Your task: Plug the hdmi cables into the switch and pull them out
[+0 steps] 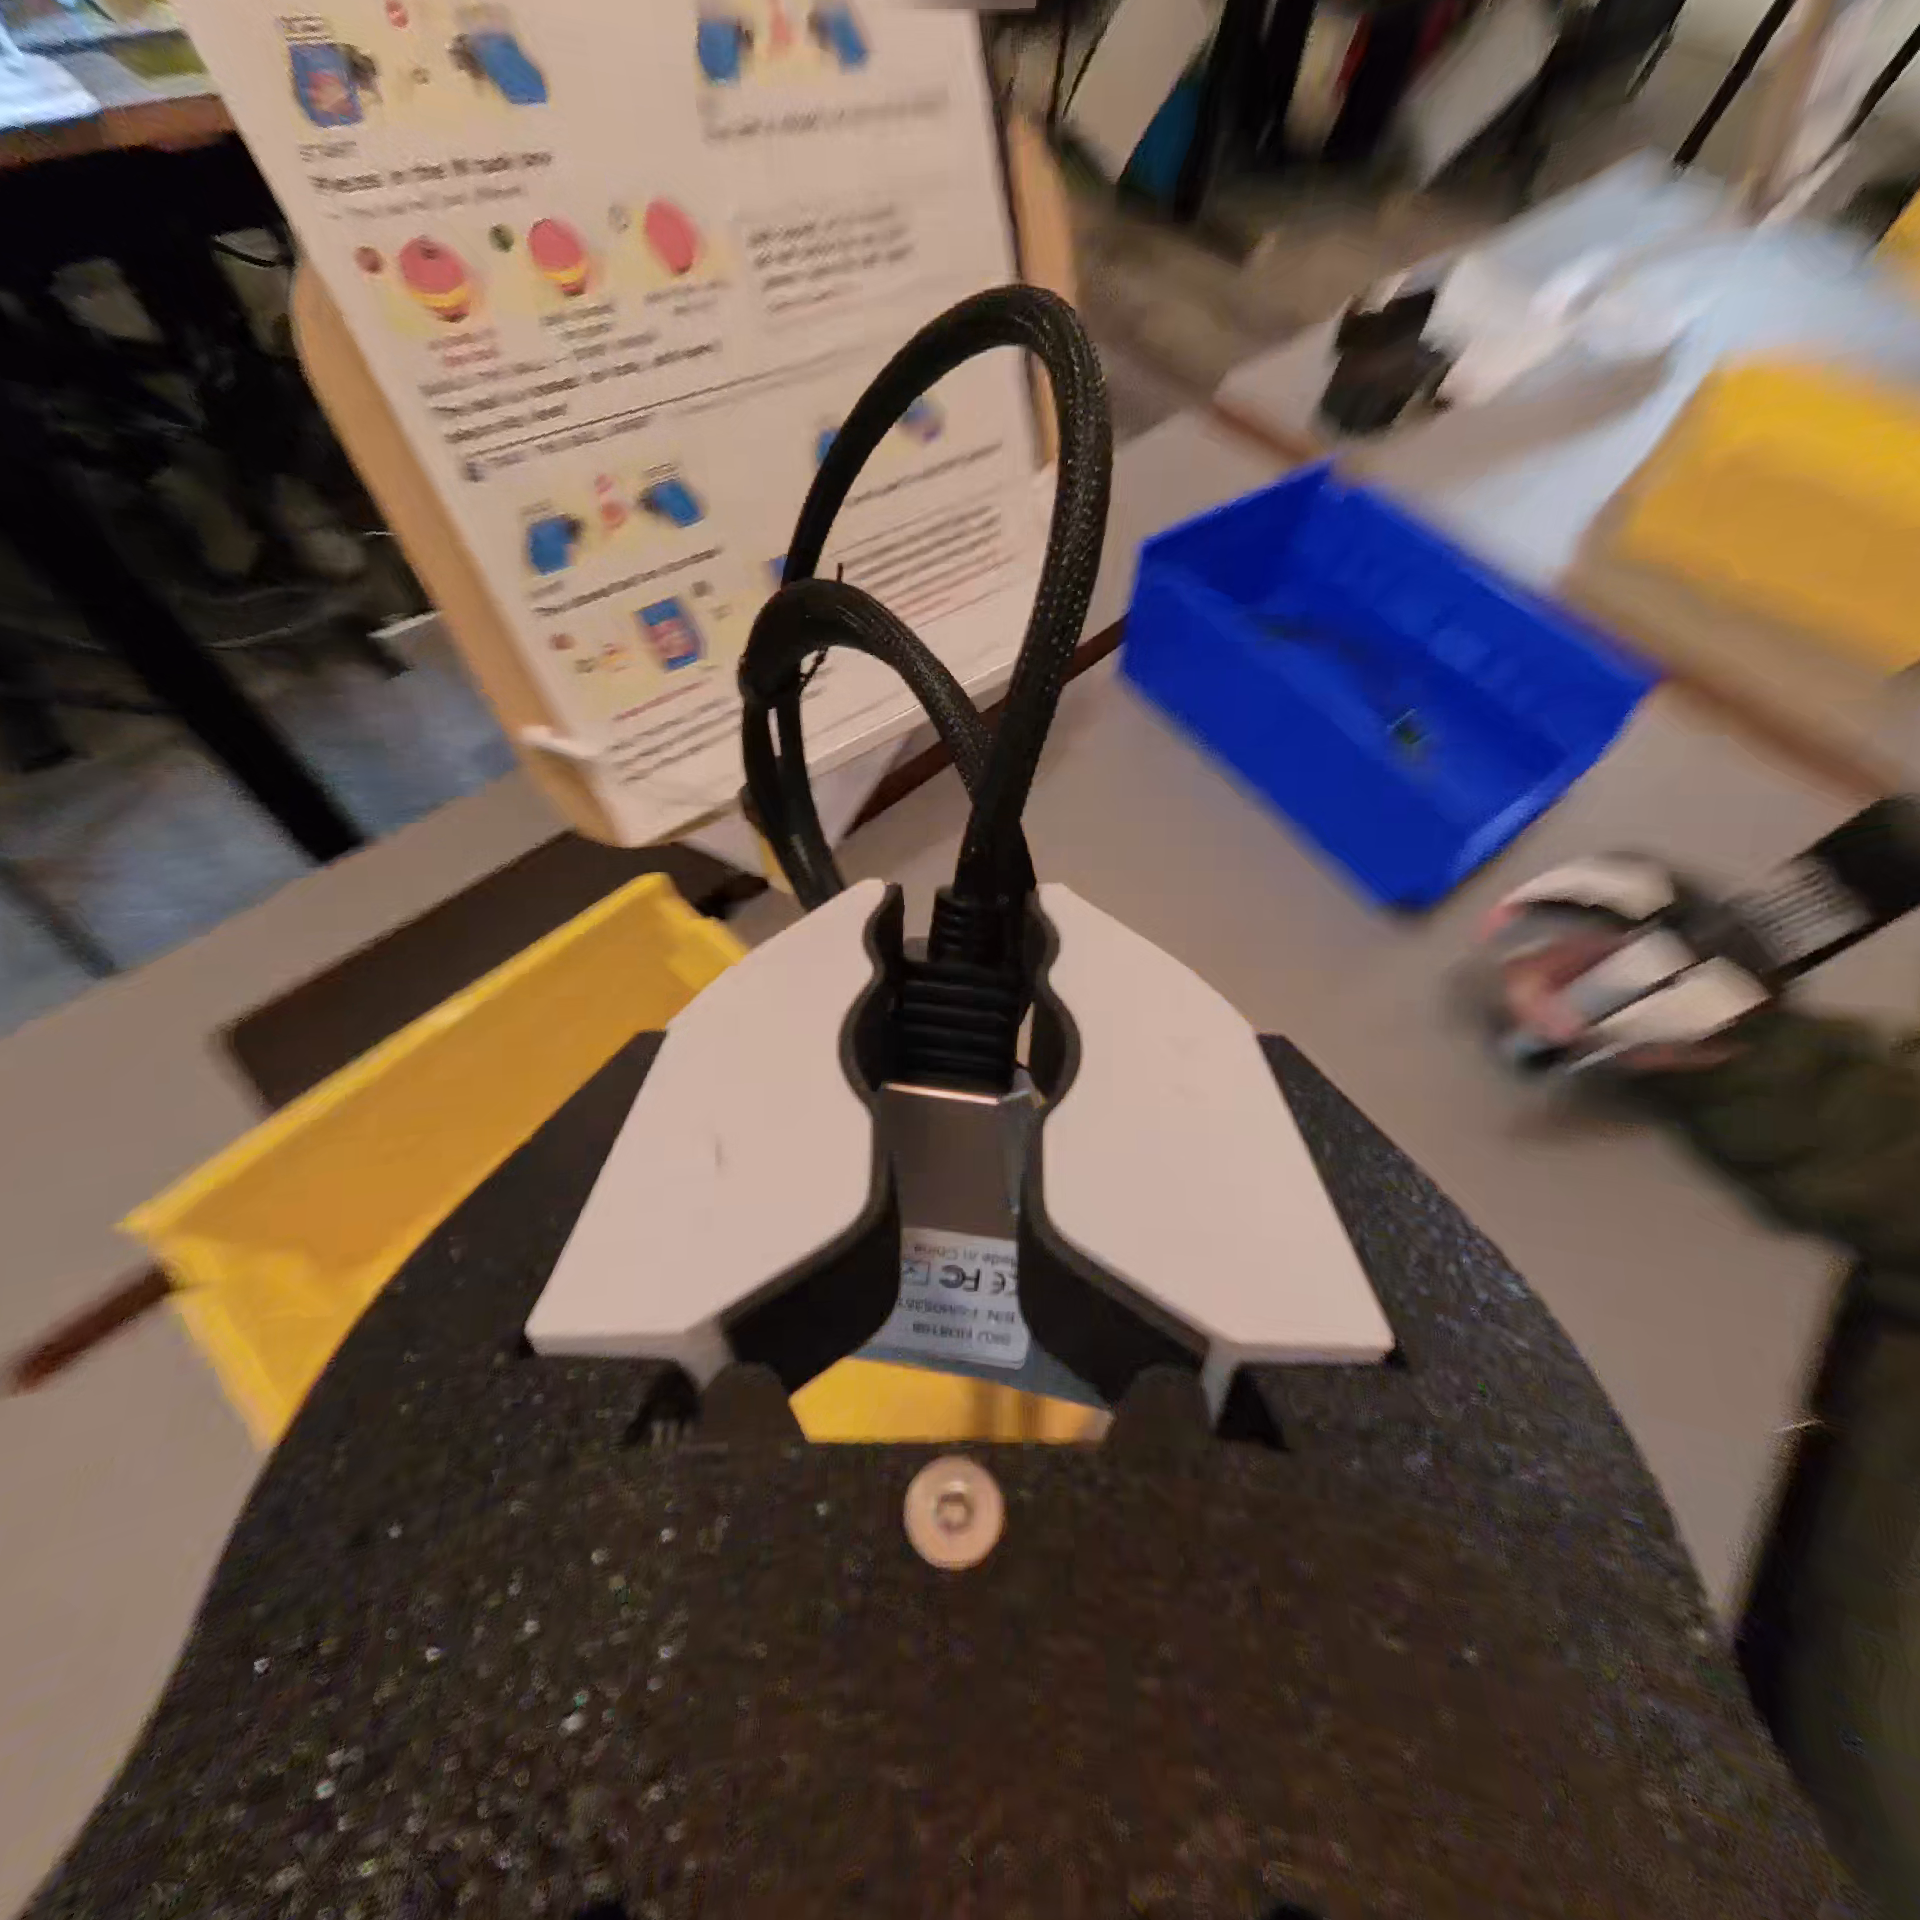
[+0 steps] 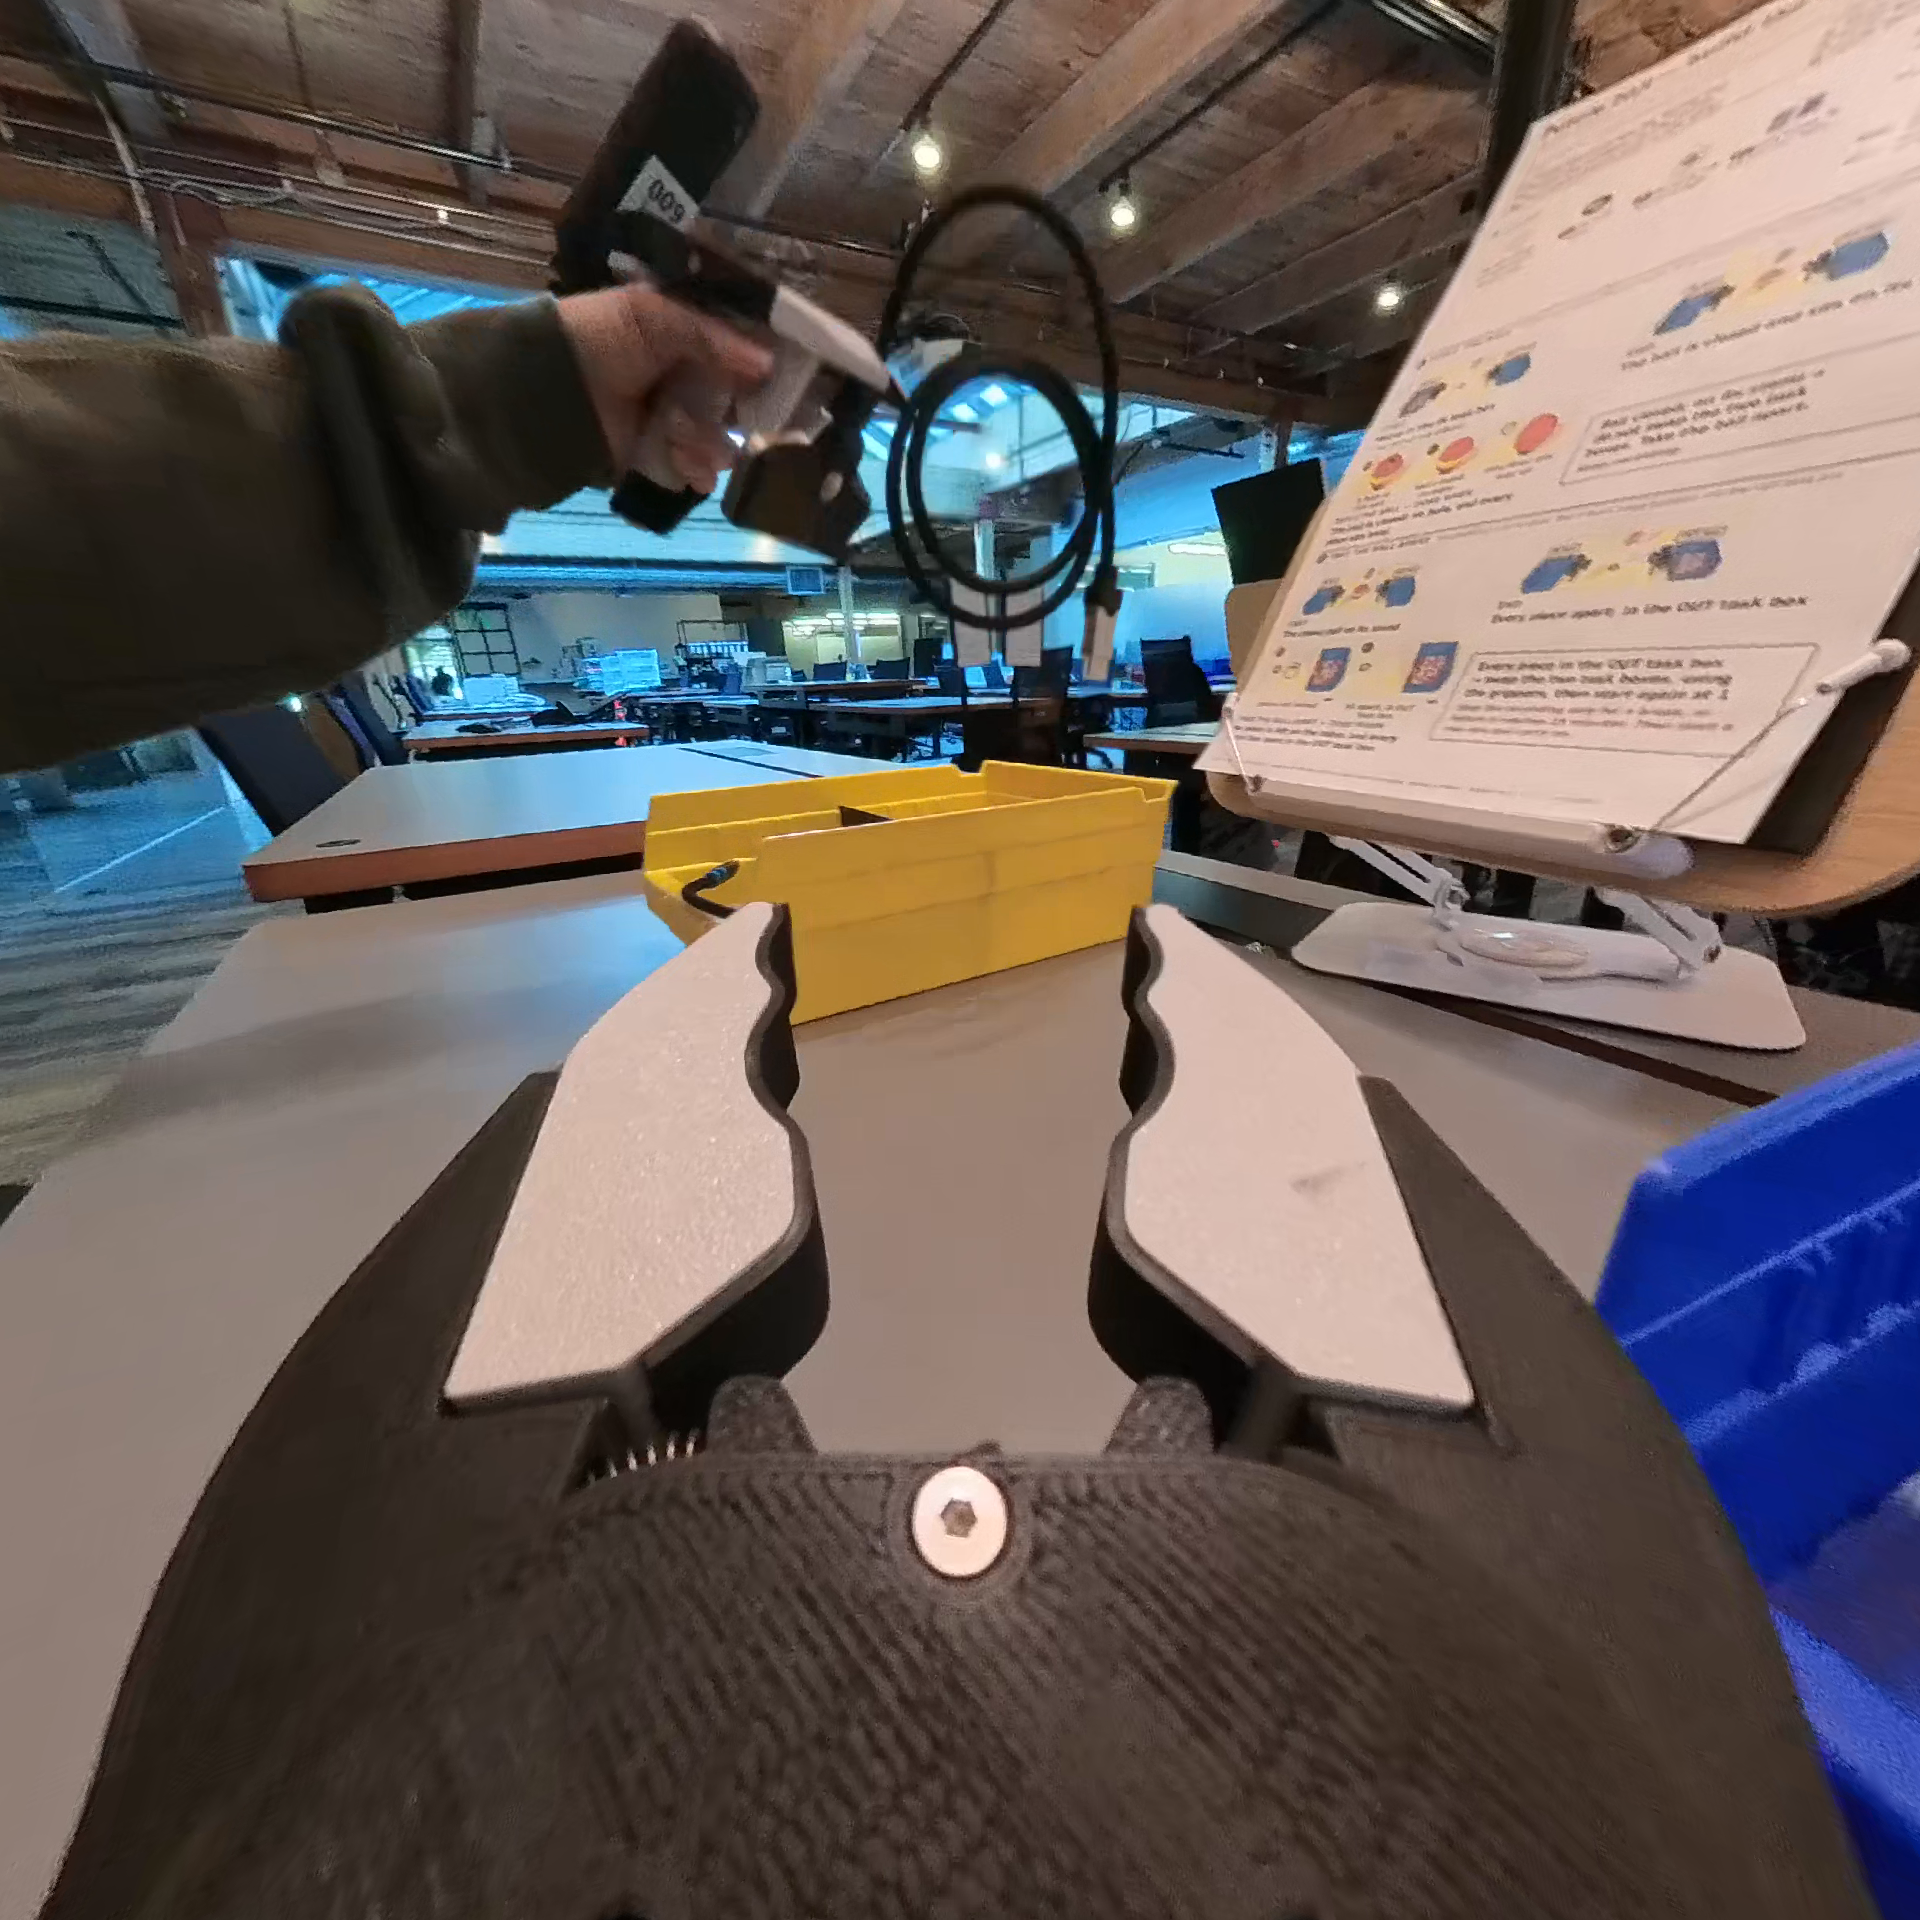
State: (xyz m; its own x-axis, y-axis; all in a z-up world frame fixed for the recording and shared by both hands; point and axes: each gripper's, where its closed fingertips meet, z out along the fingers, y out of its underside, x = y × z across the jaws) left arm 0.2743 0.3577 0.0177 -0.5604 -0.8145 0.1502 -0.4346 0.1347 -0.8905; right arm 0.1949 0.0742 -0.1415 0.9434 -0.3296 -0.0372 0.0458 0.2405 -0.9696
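A white sticker (image 1: 961,1304) with small print and certification marks sits on the metal adapter body at the lower centre of the left wrist view. A printed instruction sheet (image 2: 1621,436) with coloured pictures and text lines stands on a stand at the upper right of the right wrist view. A small white number tag (image 2: 657,195) sits on the dark handle of the far tool (image 2: 769,416), upper left.

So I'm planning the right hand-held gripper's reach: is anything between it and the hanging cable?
Nothing visible: the right hand-held gripper is open and empty, with only air up to the cable hanging from the left one.
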